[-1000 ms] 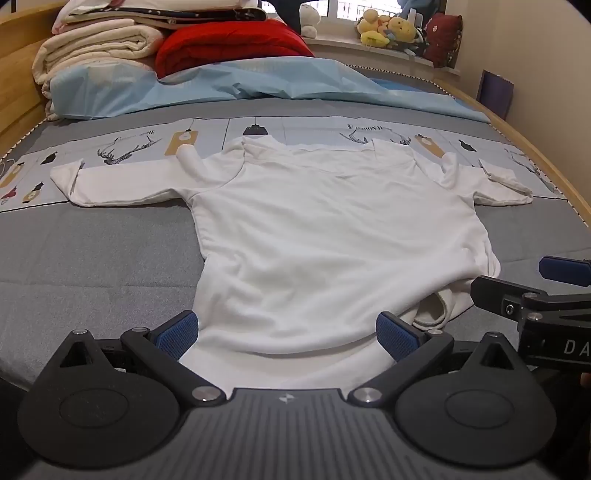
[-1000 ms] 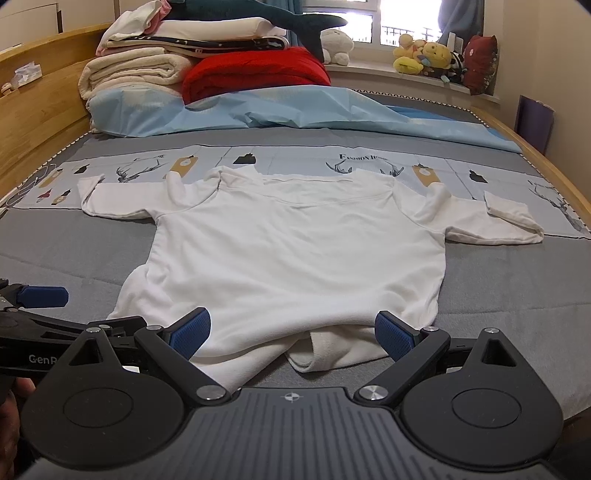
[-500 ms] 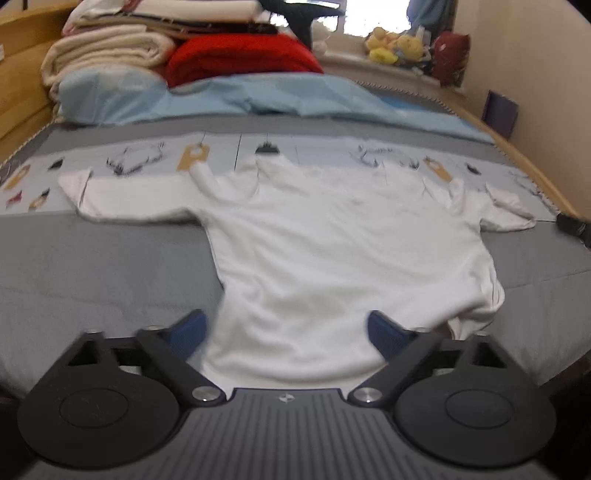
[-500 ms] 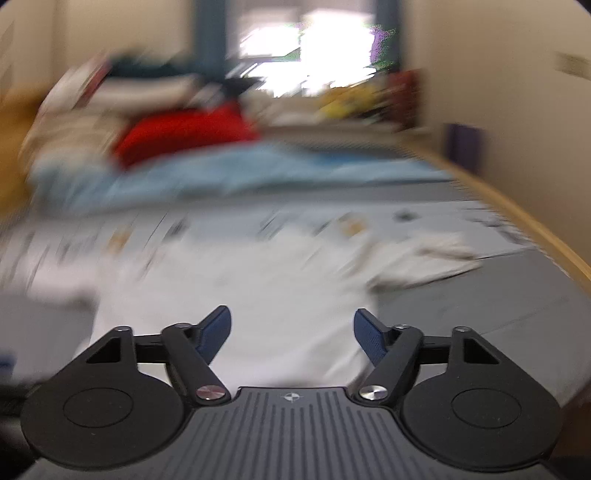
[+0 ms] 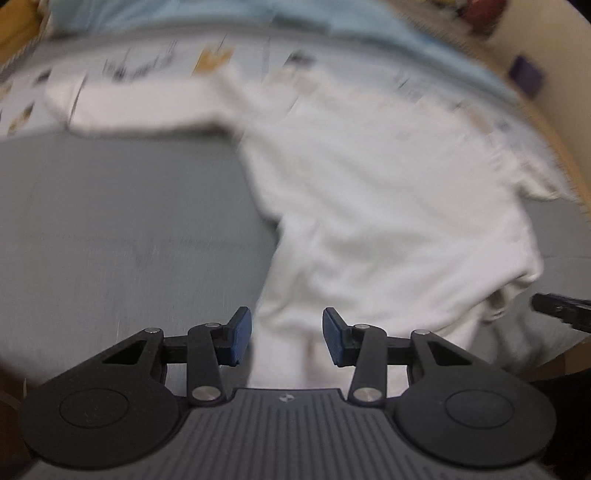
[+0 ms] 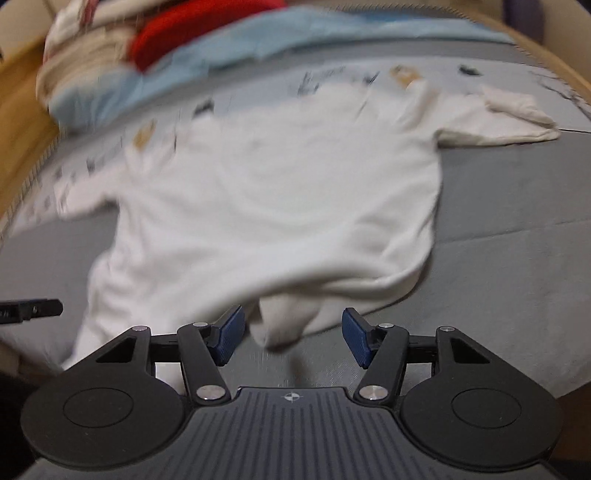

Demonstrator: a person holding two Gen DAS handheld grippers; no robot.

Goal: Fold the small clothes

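Left wrist: your left gripper (image 5: 287,336) has its jaws apart, straddling the hem of the white shirt (image 5: 388,206) spread ahead on the bed (image 5: 122,236).
Right wrist: your right gripper (image 6: 294,339) is parted too, with a bunched hem fold (image 6: 284,325) between its pads.
Handling: it looks light, limp and not fragile; pinch both hem layers.

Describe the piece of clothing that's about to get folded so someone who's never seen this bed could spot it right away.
Start at the grey bedspread, in front of the heap of bedding holding a red blanket. Spread flat across its middle lies a white long-sleeved top, sleeves stretched out to both sides. It is the only garment laid out open; everything else is piled at the head.
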